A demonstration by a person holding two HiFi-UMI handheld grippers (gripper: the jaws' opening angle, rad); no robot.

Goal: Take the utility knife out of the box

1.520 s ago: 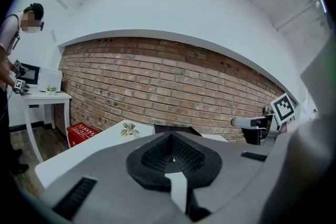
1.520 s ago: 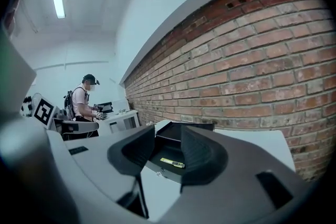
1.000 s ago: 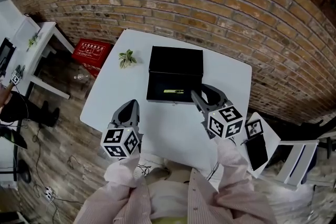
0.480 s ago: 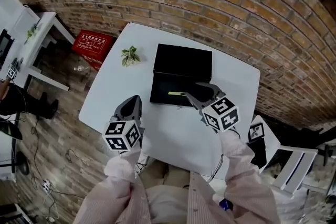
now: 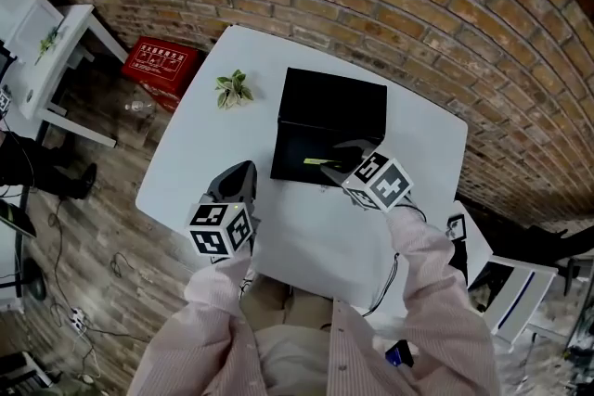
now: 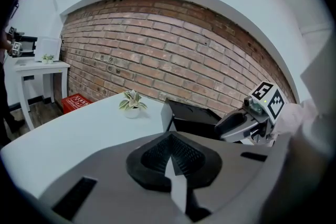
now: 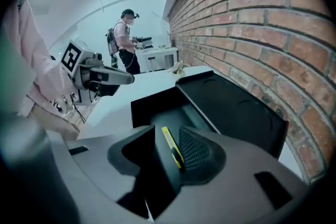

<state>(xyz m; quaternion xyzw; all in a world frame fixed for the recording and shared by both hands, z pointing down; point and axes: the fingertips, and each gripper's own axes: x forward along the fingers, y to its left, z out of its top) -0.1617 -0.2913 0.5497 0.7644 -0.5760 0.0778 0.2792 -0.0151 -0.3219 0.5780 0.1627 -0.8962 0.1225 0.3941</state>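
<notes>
At the table's (image 5: 209, 153) far L side a small plant (image 5: 232, 90) sits well apart from the work, not part of the job.

Nearer the person, the left gripper (image 5: 243, 172) hangs over bare table just L of the box (image 5: 334, 102). Its fingers are closed w/ nothing between them, as its own view shows. Judged as parked: near enough to steady the box if needed, but out of the other arm's way.

The box lies open, lid tipped up at the back toward the brick wall, so the tray is reachable from the person's side. The knife (image 7: 171, 145), a thin yellow one, lies flat on the dark tray floor, i.e. not yet out.

The right gripper (image 5: 343, 157) reaches into the tray from the near R edge. Its fingers (image 7: 199, 152) are apart and straddle the knife, which sits closer to the R pad. They look lined up along the knife's length, prob. so a squeeze would catch it across the narrow sides.

Hard to tell:
- knife's near end is cut off by the gripper body in the right gripper view, and partly covered in the head view
- whether the fingertips touch the tray floor
- whether the R pad touches the knife
</notes>
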